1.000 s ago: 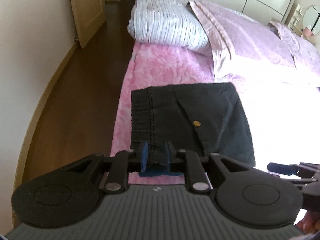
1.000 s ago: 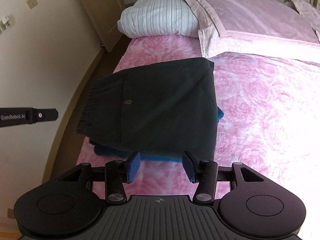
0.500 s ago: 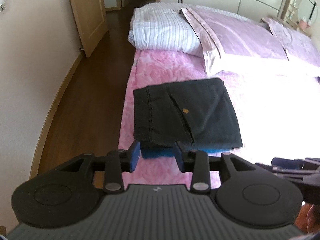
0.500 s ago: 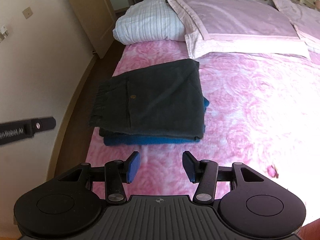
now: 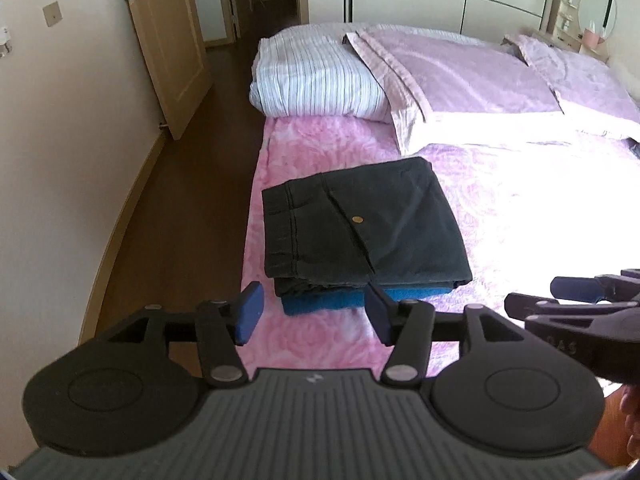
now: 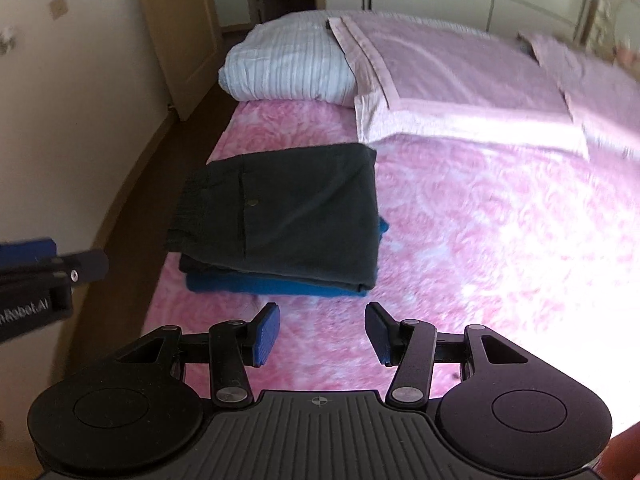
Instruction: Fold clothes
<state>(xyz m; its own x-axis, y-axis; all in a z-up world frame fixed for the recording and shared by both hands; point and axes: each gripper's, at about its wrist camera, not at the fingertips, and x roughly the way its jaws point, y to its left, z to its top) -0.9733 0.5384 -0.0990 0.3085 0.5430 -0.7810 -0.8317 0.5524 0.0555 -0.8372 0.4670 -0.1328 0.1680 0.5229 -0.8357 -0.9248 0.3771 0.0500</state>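
Folded dark trousers [image 5: 360,224] [image 6: 288,216] with a brass button lie on top of a folded blue garment [image 5: 340,300] [image 6: 272,286], stacked near the left edge of the pink bed [image 5: 320,148] [image 6: 480,220]. My left gripper [image 5: 314,314] hovers above and in front of the stack, its jaws opening, with nothing between them. My right gripper [image 6: 322,334] is open and empty, also back from the stack. The right gripper [image 5: 576,300] shows at the right edge of the left wrist view, and the left gripper [image 6: 52,264] at the left edge of the right wrist view.
A striped white pillow [image 5: 316,80] [image 6: 288,68] and a lilac quilt [image 5: 460,76] [image 6: 460,76] lie at the head of the bed. Dark wood floor [image 5: 180,200] and a wall run along the bed's left side, with a wooden door [image 5: 168,32] behind.
The left gripper let go of the trousers' near edge, opened wide and drew back and up. The right gripper also pulled back and up, still open. The stack looks smaller in both views.
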